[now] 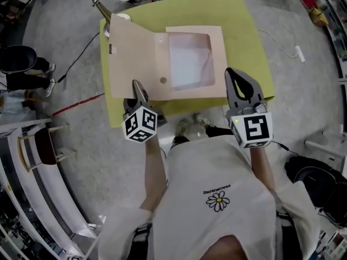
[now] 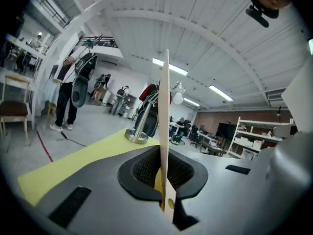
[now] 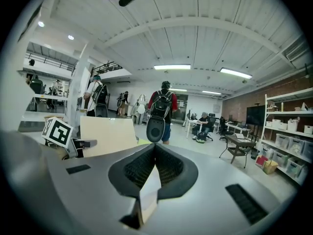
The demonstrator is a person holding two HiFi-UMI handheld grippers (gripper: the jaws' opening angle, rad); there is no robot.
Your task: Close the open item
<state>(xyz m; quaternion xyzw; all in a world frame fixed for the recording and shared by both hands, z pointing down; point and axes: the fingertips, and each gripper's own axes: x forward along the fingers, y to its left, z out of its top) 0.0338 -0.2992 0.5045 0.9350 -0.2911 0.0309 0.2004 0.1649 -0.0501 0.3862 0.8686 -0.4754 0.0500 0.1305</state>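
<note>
Item: we are viewing a flat beige cardboard box (image 1: pixel 161 39), lying spread open near the front edge of a yellow-green table (image 1: pixel 244 31).
Parts: we are distinguishing a plain flap (image 1: pixel 133 58) on the left from a windowed panel (image 1: pixel 190 61) with a clear film pane on the right, the two meeting along a fold.
Left tool: the left gripper (image 1: pixel 139 86) is pressing its jaws together on the near edge of the plain flap (image 2: pixel 165 106). In the left gripper view the card is standing edge-on between the pads.
Right tool: the right gripper (image 1: pixel 237 76) is clamping the near right corner of the windowed panel, and a wedge of card (image 3: pixel 146 195) is showing between its closed jaws.
Done so far: we are judging that both holds are set. The plain flap (image 3: pixel 107 133) is appearing tilted up off the table in the right gripper view.
Left to do: we are still seeing the window fully uncovered, so the flap needs swinging over the fold and pressing flat.
Stage: we are judging this an early point, with the closing fold barely begun.
</note>
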